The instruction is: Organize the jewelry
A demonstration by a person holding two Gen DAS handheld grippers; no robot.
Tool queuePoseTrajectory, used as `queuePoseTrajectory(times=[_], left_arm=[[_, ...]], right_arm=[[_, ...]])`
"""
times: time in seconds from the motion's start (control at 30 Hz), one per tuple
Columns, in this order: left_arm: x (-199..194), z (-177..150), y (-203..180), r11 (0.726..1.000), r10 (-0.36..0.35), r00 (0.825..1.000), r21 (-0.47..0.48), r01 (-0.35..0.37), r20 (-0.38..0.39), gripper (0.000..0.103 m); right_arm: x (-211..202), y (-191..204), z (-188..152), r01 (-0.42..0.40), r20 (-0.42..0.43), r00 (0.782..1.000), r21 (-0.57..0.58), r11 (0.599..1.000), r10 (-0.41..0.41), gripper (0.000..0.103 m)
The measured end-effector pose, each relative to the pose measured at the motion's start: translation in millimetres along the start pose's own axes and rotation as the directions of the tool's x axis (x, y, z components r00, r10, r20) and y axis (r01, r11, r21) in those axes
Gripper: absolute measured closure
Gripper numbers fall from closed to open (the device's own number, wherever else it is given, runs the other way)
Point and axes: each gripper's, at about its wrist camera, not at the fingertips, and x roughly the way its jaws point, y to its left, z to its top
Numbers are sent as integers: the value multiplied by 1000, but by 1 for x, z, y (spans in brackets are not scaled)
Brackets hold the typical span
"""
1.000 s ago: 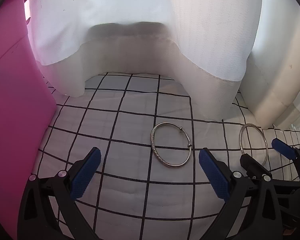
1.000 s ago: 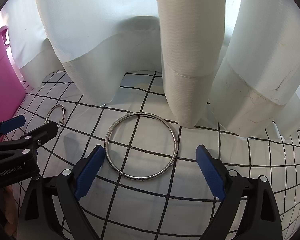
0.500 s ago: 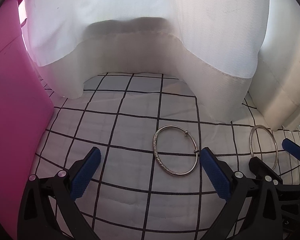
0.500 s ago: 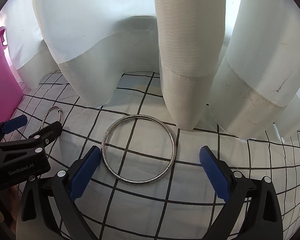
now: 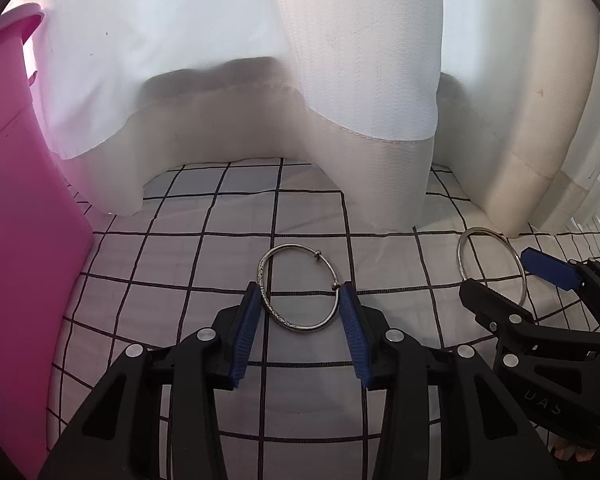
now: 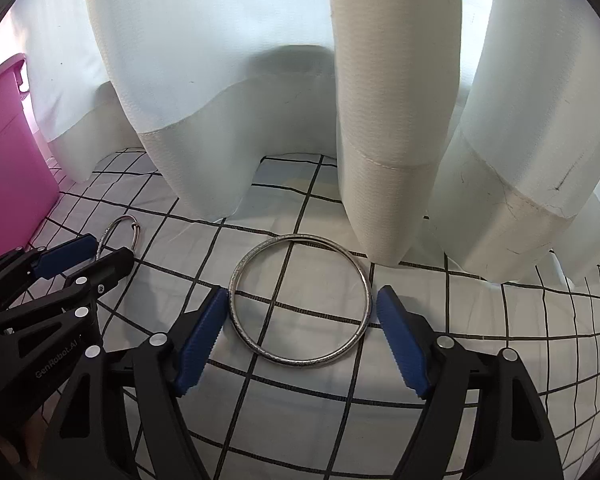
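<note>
A small silver bangle (image 5: pixel 292 245) with a clasp lies flat on the white grid cloth (image 5: pixel 172 264). My left gripper (image 5: pixel 300 300) is closing around it, and its blue pads (image 5: pixel 246 332) touch the bangle on both sides. A larger plain silver ring (image 6: pixel 300 362) lies to the right. My right gripper (image 6: pixel 300 300) straddles that ring with its jaws closing; a thin gap shows at each pad (image 6: pixel 400 340). Each gripper appears in the other's view: the right gripper (image 5: pixel 500 280) by the large ring (image 5: pixel 480 230), the left gripper (image 6: pixel 100 258) at the small bangle (image 6: pixel 120 222).
A pink plastic bin (image 5: pixel 20 240) stands close on the left, also the pink bin (image 6: pixel 8 160) in the right wrist view. White curtain folds (image 5: pixel 360 100) hang down onto the cloth just behind both rings.
Both pairs of jaws have narrowed from wide open, the left far more, down onto the small bangle. The left gripper has shifted so the bangle now sits centred between its pads.
</note>
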Motion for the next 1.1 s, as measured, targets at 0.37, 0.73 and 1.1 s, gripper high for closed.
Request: queuePoseTrajectory(times=[0.37, 0.73, 1.1], left_arm=[[-11, -11, 17, 997, -58, 998, -51, 59, 27, 79], [-34, -24, 16, 991, -107, 993, -70, 110, 43, 101], [-82, -37, 28, 981, -172, 977, -67, 182, 123, 103]], right_arm=[[-11, -10, -8, -80, 31, 996, 63, 995, 78, 32], [-26, -22, -24, -119, 48, 992, 93, 989, 115, 32], [-37, -34, -31, -151, 73, 987, 113, 982, 143, 32]])
